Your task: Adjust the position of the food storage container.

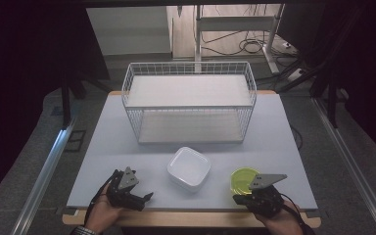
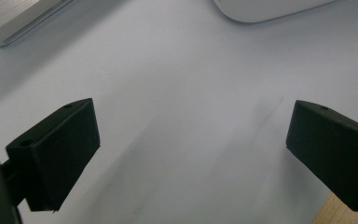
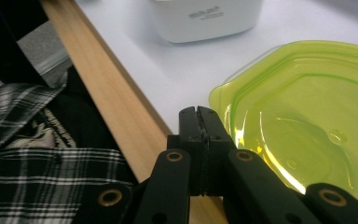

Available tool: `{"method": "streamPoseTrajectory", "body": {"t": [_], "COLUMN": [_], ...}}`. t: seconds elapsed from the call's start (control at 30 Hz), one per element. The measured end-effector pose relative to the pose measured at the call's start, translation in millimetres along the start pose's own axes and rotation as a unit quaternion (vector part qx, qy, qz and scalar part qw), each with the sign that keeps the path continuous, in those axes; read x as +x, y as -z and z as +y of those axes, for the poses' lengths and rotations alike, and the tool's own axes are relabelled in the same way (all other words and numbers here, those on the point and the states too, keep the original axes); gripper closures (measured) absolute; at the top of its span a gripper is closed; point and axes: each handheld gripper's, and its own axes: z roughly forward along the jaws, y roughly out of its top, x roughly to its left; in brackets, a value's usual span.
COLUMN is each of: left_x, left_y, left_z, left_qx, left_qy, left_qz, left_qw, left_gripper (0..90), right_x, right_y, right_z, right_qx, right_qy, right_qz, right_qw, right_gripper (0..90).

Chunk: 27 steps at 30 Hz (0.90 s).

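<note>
Both grippers sit at the near edge of the table (image 1: 127, 142), and it looks like the work is about to start rather than under way. The left gripper (image 1: 136, 199) rests low over bare tabletop with its 2 jaws spread wide and nothing between them; the left gripper view has the white square container (image 2: 265, 9) just past them at the top edge, so that hand seems lined up to go forward for it. The right gripper (image 3: 198, 114) has its jaws pressed flat together, pinching nothing, the tips just beside the near rim of the green plastic lid (image 3: 307, 112), which lies flat near the table's wooden front edge (image 3: 116, 98). Closed like that, the jaws cannot take the lid; they would have to open first, or nudge it. From the high view, the white container (image 1: 189, 168) sits between the 2 hands, and the wire basket (image 1: 189, 100) stands well behind, a likely destination, its open top facing up for a drop-in.
</note>
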Motion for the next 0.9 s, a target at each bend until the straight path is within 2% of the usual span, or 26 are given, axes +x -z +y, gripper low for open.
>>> {"method": "streamPoseTrajectory", "body": {"t": [0.07, 0.37, 0.73, 0.9], "left_x": [0.0, -0.2, -0.4, -0.9], "left_y": [0.0, -0.7, -1.8, -2.4], "left_z": [0.1, 0.2, 0.3, 0.3], "left_qx": [0.0, 0.002, 0.005, 0.006], "left_qy": [0.0, -0.003, -0.005, -0.006], "left_qz": [0.0, 0.001, 0.004, 0.005], "left_qw": [1.0, 1.0, 1.0, 1.0], "left_gripper": [2.5, 2.5, 2.5, 2.5], "right_x": [-1.3, -24.1, -49.9, -64.8], "right_y": [-0.3, 2.0, 7.6, 13.2], "right_z": [0.2, 2.2, 1.4, -0.6], "right_qx": [0.0, -0.007, -0.014, -0.017], "right_qy": [-0.001, -0.014, -0.03, -0.04], "right_qz": [-0.002, -0.016, -0.019, -0.033], "right_qw": [1.0, 0.9998, 0.9993, 0.9985], "right_gripper": [89.5, 89.5, 89.5, 89.5]}}
